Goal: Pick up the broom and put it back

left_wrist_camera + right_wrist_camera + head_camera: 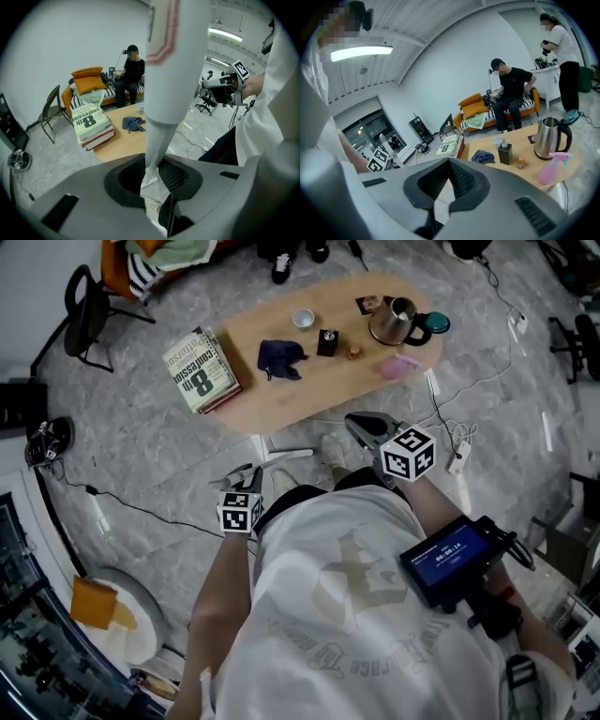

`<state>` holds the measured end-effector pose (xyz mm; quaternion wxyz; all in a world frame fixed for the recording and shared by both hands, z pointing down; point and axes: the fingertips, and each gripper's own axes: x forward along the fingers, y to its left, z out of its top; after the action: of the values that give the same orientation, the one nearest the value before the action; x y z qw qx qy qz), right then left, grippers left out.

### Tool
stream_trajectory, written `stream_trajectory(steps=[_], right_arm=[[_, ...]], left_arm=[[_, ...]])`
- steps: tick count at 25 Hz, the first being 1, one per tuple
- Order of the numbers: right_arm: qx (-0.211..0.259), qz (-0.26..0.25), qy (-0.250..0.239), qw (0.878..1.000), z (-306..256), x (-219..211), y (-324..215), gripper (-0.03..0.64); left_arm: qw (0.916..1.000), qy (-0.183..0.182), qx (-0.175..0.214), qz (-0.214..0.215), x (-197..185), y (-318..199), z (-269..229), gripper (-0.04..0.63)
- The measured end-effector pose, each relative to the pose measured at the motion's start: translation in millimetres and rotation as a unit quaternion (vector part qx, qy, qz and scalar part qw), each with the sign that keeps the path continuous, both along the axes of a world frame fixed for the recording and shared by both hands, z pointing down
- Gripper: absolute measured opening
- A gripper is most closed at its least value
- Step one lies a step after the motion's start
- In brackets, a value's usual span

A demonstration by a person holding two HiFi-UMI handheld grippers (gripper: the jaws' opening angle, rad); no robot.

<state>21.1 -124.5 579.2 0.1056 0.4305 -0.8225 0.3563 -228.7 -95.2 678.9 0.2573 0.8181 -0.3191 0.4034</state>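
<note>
In the left gripper view the broom's thick white handle (pixel 164 79) runs from the top of the frame down into the jaws, and my left gripper (pixel 152 176) is shut on its narrow lower end. A pinkish label sits near the handle's top. The brush end is out of sight. In the head view the left gripper (pixel 251 476) hangs low in front of the person's left side and points down at the floor. My right gripper (pixel 361 423) is held out on the right near the table's edge. Its jaws (pixel 449 164) are together with nothing between them.
A low wooden table (pixel 281 395) stands ahead with a stack of books (pixel 200 369), a dark blue cloth (pixel 279 357), a steel kettle (pixel 394 322) and a pink spray bottle (pixel 401 367). Cables (pixel 122 507) trail over the floor. A person (pixel 131 75) sits on an orange sofa behind the table.
</note>
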Motion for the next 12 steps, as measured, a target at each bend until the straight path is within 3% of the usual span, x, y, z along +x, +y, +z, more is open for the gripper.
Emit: stream_trajectory(steps=[12], right_arm=[[-0.010, 0.075, 0.025, 0.997, -6, 16, 23, 0.017]], left_arm=[[0.9976, -0.006, -0.014, 0.067, 15, -17, 26, 0.094]])
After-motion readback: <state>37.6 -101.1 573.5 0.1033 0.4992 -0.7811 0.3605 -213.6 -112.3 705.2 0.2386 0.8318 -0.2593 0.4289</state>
